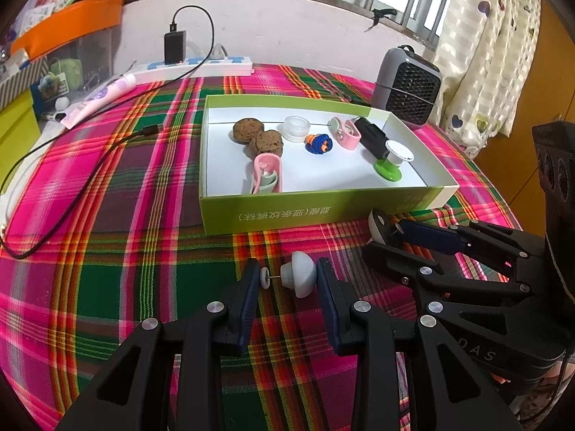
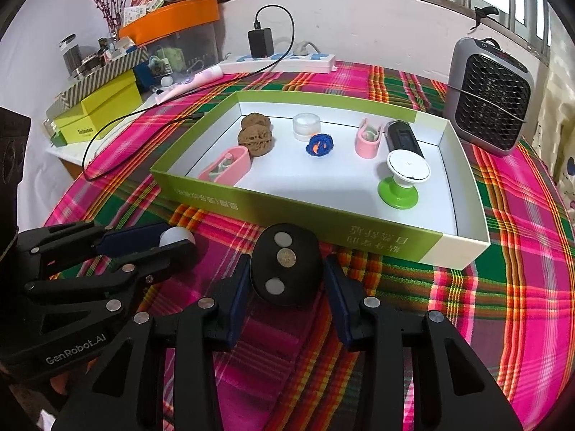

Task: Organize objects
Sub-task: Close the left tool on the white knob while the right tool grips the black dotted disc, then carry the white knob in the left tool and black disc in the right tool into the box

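Left hand-held gripper (image 1: 285,280) is low over the plaid cloth (image 1: 107,215) on the counter, jaws drawn in narrow on a small pale-grey mushroom-shaped piece (image 1: 300,274). The dome end sits against the right pad, a little disc on a thin pin against the left pad. Looks clamped, piece up off the cloth or barely grazing it, can't tell which.

Right hand-held gripper (image 2: 287,276) sits just to the right of it, jaws about half open around a black oval piece (image 2: 285,264) w/ three round metal spots on its face. Left pad is at the edge of the oval; on the right there's a thin gap btwn pad and piece. So bracketed, not squeezed. The black piece lies on the cloth right in front of the box's near wall.

Green-and-white box (image 1: 273,212) stands open mid-counter, just beyond both grippers. Inside: two brown walnuts (image 1: 257,136) touching each other toward the back left, a clear round jar (image 1: 296,127) behind, a blue-and-orange knotted ball (image 1: 318,143) near the middle, a pink clip (image 1: 345,133), a black cylinder (image 1: 372,136) lying on its side, a green-based suction knob w/ white top (image 1: 393,160) to the right, and a pink holder (image 1: 267,174) against the near wall.

Behind the box: grey fan heater (image 1: 408,88) at the right, white power strip (image 1: 201,66) w/ black charger (image 1: 175,45) along the wall, black cable trailing across the cloth at left.
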Demonstrator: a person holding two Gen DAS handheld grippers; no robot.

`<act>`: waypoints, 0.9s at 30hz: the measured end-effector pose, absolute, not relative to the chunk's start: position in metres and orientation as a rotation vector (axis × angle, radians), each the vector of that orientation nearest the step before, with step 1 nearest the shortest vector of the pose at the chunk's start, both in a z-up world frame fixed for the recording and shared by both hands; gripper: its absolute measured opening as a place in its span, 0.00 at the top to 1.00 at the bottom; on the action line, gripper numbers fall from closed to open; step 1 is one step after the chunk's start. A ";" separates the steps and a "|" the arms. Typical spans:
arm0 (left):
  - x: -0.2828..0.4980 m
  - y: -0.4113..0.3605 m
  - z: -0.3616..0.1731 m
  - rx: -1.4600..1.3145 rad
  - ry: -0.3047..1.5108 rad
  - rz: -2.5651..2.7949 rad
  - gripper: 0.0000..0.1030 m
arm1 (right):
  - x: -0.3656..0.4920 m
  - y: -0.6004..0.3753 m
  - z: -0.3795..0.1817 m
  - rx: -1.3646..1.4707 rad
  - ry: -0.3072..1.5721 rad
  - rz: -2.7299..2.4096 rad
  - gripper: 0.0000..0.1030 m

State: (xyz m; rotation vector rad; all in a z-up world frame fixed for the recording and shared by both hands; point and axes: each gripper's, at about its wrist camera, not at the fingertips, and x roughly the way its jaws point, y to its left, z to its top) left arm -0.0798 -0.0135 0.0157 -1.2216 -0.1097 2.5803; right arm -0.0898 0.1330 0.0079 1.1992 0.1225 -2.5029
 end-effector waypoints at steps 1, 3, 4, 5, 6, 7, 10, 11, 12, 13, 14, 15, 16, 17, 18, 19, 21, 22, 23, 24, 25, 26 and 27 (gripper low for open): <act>-0.080 -0.013 0.016 -1.221 -0.105 2.581 0.71 | -0.090 0.133 0.008 1.198 0.121 -2.502 0.60; -0.080 -0.014 0.016 -1.221 -0.109 2.581 0.71 | -0.089 0.133 0.009 1.192 0.115 -2.503 0.60; -0.080 -0.014 0.016 -1.221 -0.107 2.580 0.71 | -0.089 0.133 0.009 1.189 0.115 -2.505 0.60; -0.080 -0.013 0.015 -1.221 -0.105 2.582 0.71 | -0.089 0.133 0.010 1.186 0.113 -2.505 0.60; -0.080 -0.013 0.015 -1.221 -0.109 2.582 0.71 | -0.088 0.133 0.010 1.185 0.111 -2.506 0.60; -0.080 -0.013 0.015 -1.220 -0.108 2.582 0.71 | -0.088 0.134 0.010 1.183 0.110 -2.508 0.60; -0.080 -0.013 0.016 -1.217 -0.107 2.582 0.71 | -0.087 0.135 0.012 1.178 0.101 -2.505 0.60; -0.080 -0.013 0.016 -1.217 -0.104 2.582 0.71 | -0.087 0.135 0.012 1.176 0.100 -2.504 0.60; -0.080 -0.013 0.016 -1.214 -0.106 2.584 0.71 | -0.087 0.135 0.013 1.174 0.099 -2.504 0.60; -0.080 -0.013 0.017 -1.209 -0.107 2.585 0.71 | -0.087 0.135 0.014 1.172 0.096 -2.504 0.60; -0.080 -0.013 0.018 -1.205 -0.106 2.587 0.71 | -0.087 0.136 0.014 1.170 0.093 -2.504 0.60; -0.081 -0.013 0.020 -1.201 -0.106 2.589 0.71 | -0.087 0.137 0.016 1.166 0.087 -2.503 0.60; -0.080 -0.013 0.021 -1.195 -0.106 2.590 0.71 | -0.086 0.138 0.017 1.161 0.083 -2.502 0.60; -0.080 -0.013 0.023 -1.190 -0.105 2.591 0.71 | -0.085 0.138 0.019 1.156 0.081 -2.503 0.60; -0.079 -0.014 0.025 -1.184 -0.107 2.594 0.71 | -0.085 0.139 0.020 1.152 0.081 -2.504 0.60; -0.079 -0.014 0.027 -1.179 -0.106 2.595 0.71 | -0.085 0.140 0.021 1.149 0.081 -2.505 0.60; -0.077 -0.015 0.030 -1.171 -0.107 2.597 0.71 | -0.084 0.141 0.024 1.140 0.079 -2.509 0.60; -0.077 -0.015 0.031 -1.168 -0.105 2.597 0.71 | -0.084 0.140 0.025 1.137 0.077 -2.510 0.60; -0.077 -0.014 0.032 -1.166 -0.100 2.598 0.71 | -0.084 0.140 0.026 1.135 0.076 -2.511 0.60; -0.076 -0.013 0.032 -1.163 -0.099 2.599 0.71 | -0.084 0.140 0.027 1.132 0.074 -2.510 0.60; -0.077 -0.013 0.033 -1.161 -0.096 2.598 0.71 | -0.084 0.140 0.028 1.128 0.072 -2.510 0.60; -0.076 -0.012 0.035 -1.158 -0.094 2.599 0.71 | -0.083 0.141 0.028 1.126 0.072 -2.511 0.60; -0.076 -0.012 0.036 -1.154 -0.093 2.601 0.71 | -0.083 0.141 0.029 1.121 0.070 -2.513 0.60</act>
